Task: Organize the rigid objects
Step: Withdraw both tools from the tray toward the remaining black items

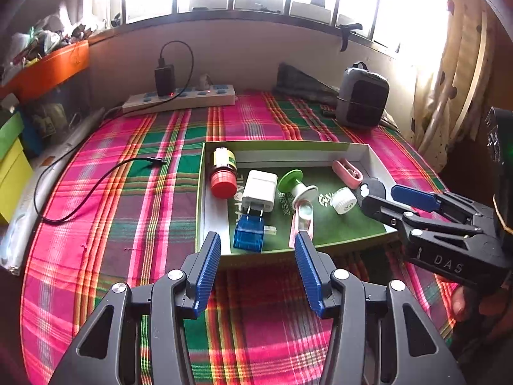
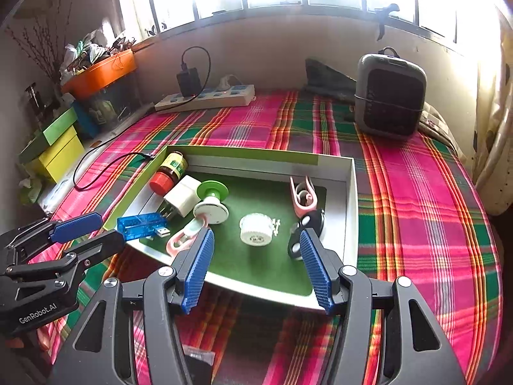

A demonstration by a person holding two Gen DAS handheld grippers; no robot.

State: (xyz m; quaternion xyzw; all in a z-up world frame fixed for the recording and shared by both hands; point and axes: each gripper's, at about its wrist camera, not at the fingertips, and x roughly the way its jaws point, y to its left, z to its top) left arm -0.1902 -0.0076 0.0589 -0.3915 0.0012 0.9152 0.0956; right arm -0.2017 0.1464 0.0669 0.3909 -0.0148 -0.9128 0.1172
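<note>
The black-and-white clip [image 2: 306,229] lies in the tray [image 2: 351,192] at its right wall, near the front rim, its long axis running front to back. It sits just ahead of the right tongs [image 2: 256,269], by the right finger; these tongs are nearer than the left tongs [image 1: 258,271]. Both tongs gape, holding nothing. The right finger hides the clip's near end, so its shape is probably a folding clip, no surer. The tray rests on the plaid bed [image 2: 416,192].

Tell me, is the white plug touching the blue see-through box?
Touching. In the left wrist view the white plug's prongs rest against the top of the blue see-through box, with no gap between them.
</note>
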